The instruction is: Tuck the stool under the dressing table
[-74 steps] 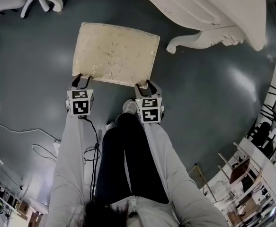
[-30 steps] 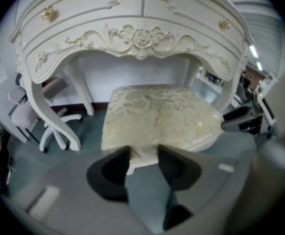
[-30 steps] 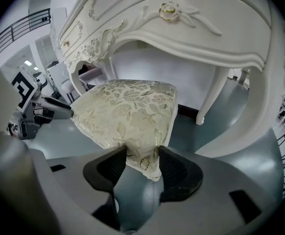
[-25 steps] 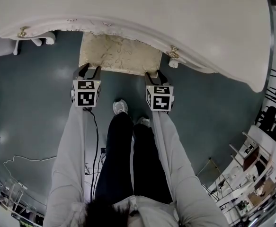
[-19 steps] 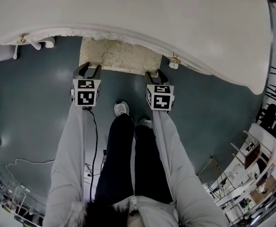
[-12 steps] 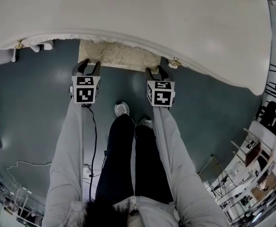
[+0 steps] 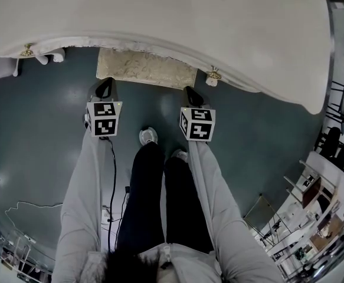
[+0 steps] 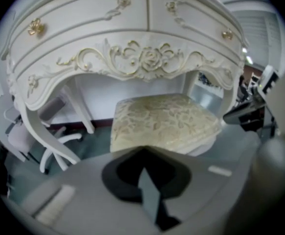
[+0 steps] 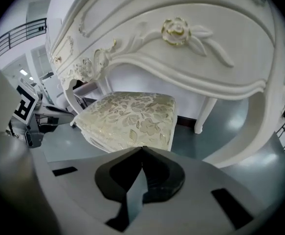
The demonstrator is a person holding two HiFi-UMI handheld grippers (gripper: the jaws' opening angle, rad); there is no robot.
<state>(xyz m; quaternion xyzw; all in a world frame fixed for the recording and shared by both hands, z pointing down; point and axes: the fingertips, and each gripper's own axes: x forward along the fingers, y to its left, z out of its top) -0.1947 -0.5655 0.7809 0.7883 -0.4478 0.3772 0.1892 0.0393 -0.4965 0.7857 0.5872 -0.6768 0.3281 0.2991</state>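
The stool (image 7: 145, 68) is sitting straight ahead of both grippers, most of its cushion lying beneath the dressing table (image 7: 160, 10) and only its near edge showing, its long side running left to right. The left gripper (image 7: 105, 87) and right gripper (image 7: 192, 94) are hanging just short of that edge, one by each corner, neither nearer. Both have just been closing, and their jaws are now standing together, gripping nothing and seemingly clear of the cushion

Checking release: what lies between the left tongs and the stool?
Nothing stands there: the head view shows at most a sliver of bare dark floor. The left tongs, just closed and empty, sit before the cream floral-cushioned stool.
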